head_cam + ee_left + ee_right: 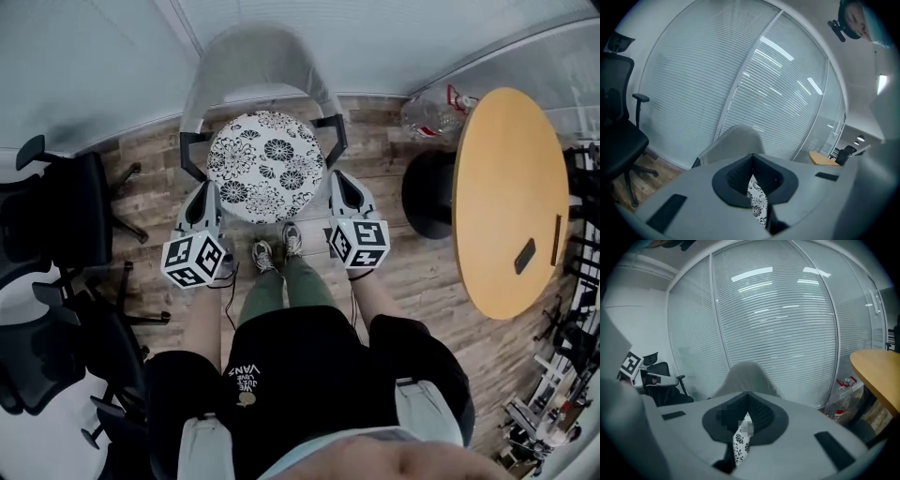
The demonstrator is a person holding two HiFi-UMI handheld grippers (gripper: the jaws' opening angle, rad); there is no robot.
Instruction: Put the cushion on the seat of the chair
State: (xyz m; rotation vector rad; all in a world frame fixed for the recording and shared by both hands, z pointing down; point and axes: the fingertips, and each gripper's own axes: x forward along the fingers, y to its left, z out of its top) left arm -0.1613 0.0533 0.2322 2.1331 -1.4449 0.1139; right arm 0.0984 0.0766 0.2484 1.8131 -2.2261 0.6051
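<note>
1. Cushion (265, 167): round, white with a black floral print, lying flat. It sits over the chair (251, 56) seat, between the black armrests (190, 150). The seat is hidden under it, so I can't tell whether it's resting on the seat or held just above.
2. Left gripper (209, 190): clamped on the cushion's left edge. In the left gripper view the jaws are closed, with a strip of floral fabric pinched between them.
3. Right gripper (339, 185): same on the cushion's right edge. In the right gripper view the jaws are closed on the fabric.
4. Both grippers point away from the person toward the chair and tilt slightly down. Their marker cubes are at the near end.
5. Chair: grey curved backrest on the far side, up against the blinds (717, 70).
6. Person's shoes (277, 251) are on the wooden floor (422, 272), just near of the cushion.
7. Right: round wooden table (511, 197) with a small dark flat item (525, 255) on its right part. A clear plastic bottle (433, 114) lies on the floor beyond the table's far edge.
8. Left: black office chairs (56, 216), well apart from the cushion.
</note>
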